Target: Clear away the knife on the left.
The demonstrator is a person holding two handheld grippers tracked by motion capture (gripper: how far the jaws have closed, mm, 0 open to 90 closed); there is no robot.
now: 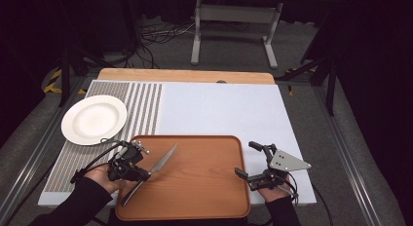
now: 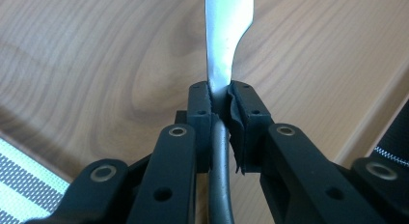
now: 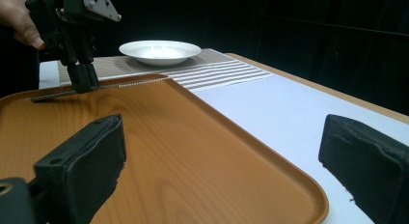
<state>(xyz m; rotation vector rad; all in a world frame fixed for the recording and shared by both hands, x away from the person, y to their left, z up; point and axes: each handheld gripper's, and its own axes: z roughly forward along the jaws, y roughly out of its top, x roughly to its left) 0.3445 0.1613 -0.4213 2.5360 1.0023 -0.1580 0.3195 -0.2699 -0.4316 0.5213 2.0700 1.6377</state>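
nearest the person, two dark-sleeved forearms come in at the table's near edge, each hand carrying a gripper. the left gripper (image 1: pixel 144 176) is clamped on a table knife (image 1: pixel 155 170), its jaws pressed together where the dark handle meets the blade; in the left gripper view the knife (image 2: pixel 223 50) runs straight out from between the pads over the wood grain. in the high view the knife lies slantwise over the left part of the wooden tray (image 1: pixel 204 182), handle end toward the near left corner, blade tip pointing away toward the middle; whether the blade rests on the wood or hangs just above it cannot be told. the right gripper (image 1: pixel 247 160) sits at the tray's right rim with its jaws spread wide and nothing between them; in the right gripper view one jaw stands over the tray (image 3: pixel 183 151) and the other over the pale mat beside it. beyond the tray, a white placemat (image 1: pixel 219 111) with a grey striped band at its left covers the table. farther off to the left, a white plate (image 1: pixel 93 120) rests on the striped band, well apart from the knife.
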